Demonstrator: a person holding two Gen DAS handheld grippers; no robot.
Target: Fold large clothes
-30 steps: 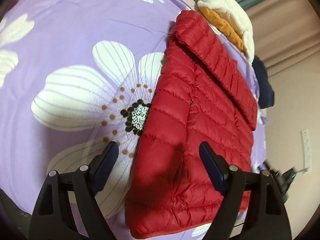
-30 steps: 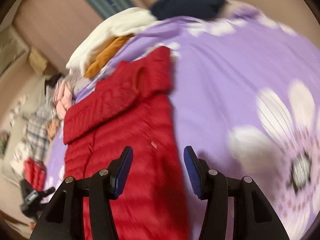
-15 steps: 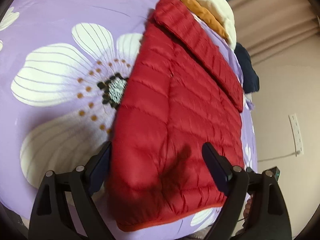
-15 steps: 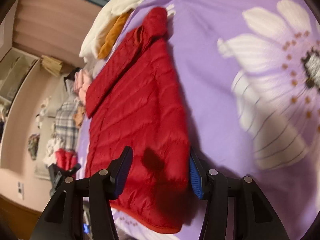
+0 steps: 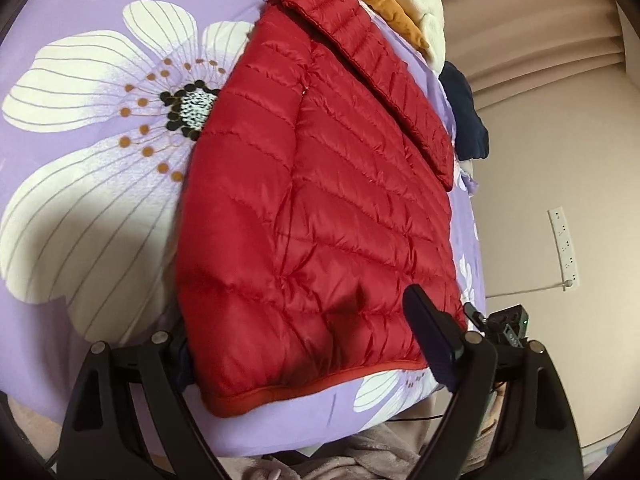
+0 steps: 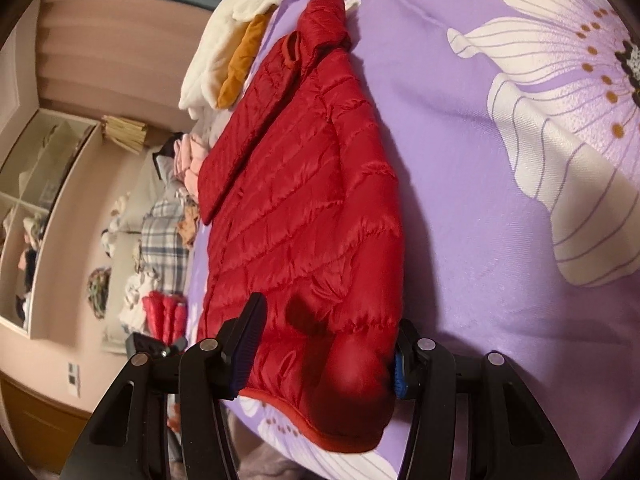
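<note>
The red quilted down jacket [image 5: 320, 200] lies flat on a bed covered by a purple sheet with a large white flower print [image 5: 100, 160]. The jacket is folded lengthwise, with one sleeve laid diagonally across its upper part and the collar end pointing toward the far side of the bed. Its hem, trimmed with a red band, lies near the front edge of the bed.

Left gripper [image 5: 304, 344]: the jaws stand wide apart and straddle the hem end of the jacket. One finger sits at the folded side edge of the jacket, partly hidden behind the fabric; the other finger [image 5: 432, 340] rests over the opposite hem corner. Whether either pad presses on the fabric cannot be determined from this view.

Right gripper [image 6: 324, 352]: the jaws are about half spread, with the bulging hem corner of the jacket [image 6: 312, 208] between them. The left finger [image 6: 248, 344] lies against the top surface of the jacket; the blue pad of the other finger touches the folded side edge. The fabric fills the gap between both pads.

Surroundings: a cream fleece garment [image 5: 420, 4] and an orange garment [image 5: 384, 4] lie just beyond the jacket collar. A dark navy garment [image 5: 468, 116] hangs at the bed edge. In the right wrist view, a pile of mixed clothing [image 6: 160, 232] lies beside the bed, and an open shelf unit [image 6: 28, 208] stands against the wall. A white power strip [image 5: 564, 248] is mounted on the wall.
</note>
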